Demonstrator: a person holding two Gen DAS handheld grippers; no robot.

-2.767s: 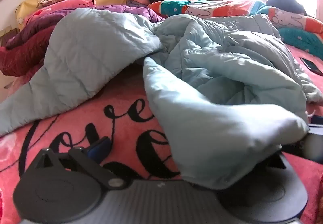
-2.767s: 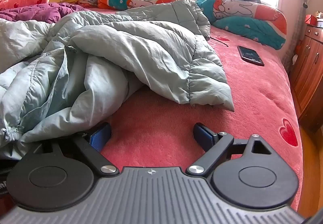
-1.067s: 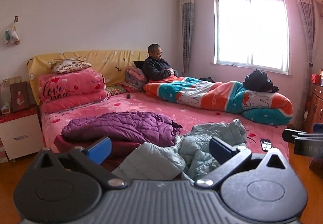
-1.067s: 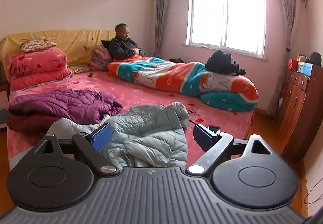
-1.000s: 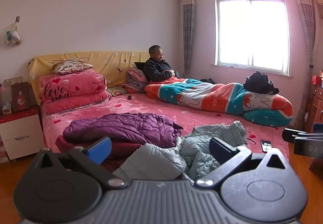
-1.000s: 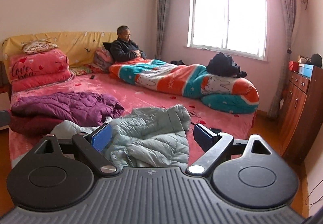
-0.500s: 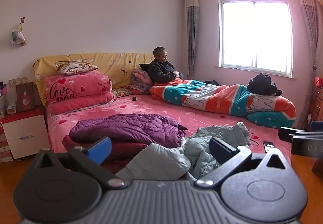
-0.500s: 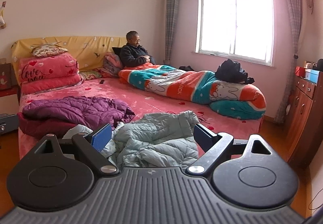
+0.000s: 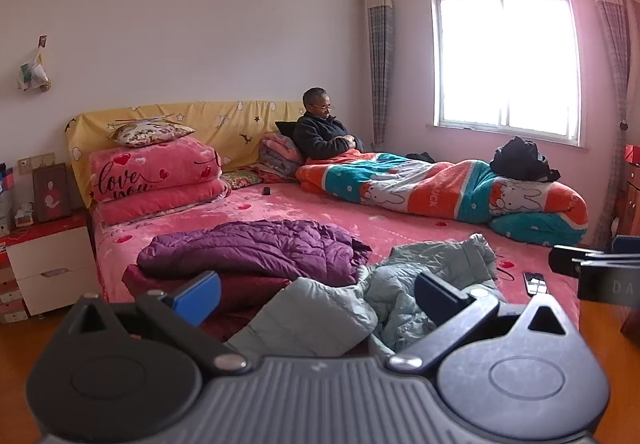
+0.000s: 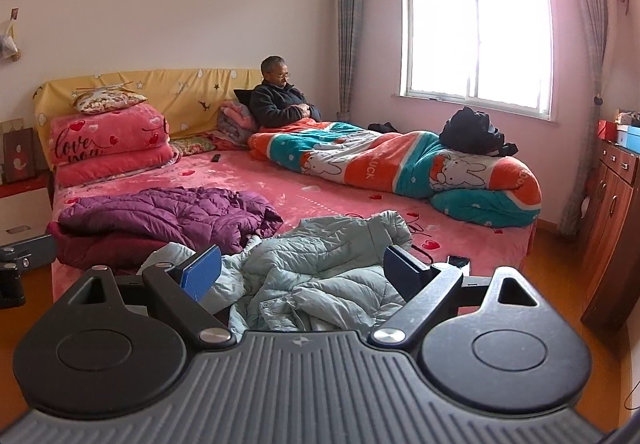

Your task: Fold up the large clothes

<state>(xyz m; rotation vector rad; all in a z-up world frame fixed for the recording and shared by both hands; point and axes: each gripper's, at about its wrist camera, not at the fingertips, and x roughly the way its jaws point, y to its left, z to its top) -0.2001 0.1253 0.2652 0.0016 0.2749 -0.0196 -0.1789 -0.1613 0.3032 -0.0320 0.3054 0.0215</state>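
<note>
A pale grey-blue down jacket lies crumpled at the near edge of the pink bed; it also shows in the right wrist view. A purple down coat lies on a dark red garment to its left, also in the right wrist view. My left gripper is open and empty, held back from the bed. My right gripper is open and empty, also well short of the jacket. The right gripper shows at the right edge of the left wrist view.
A man sits at the headboard under a bright rabbit-print quilt. A phone lies on the pink bed right of the jacket. A white nightstand stands left, a wooden cabinet right.
Both grippers have pulled far back and up from the bed, leaving the pale jacket lying crumpled. Over the last second both views keep drifting slightly; both grippers stay open.
</note>
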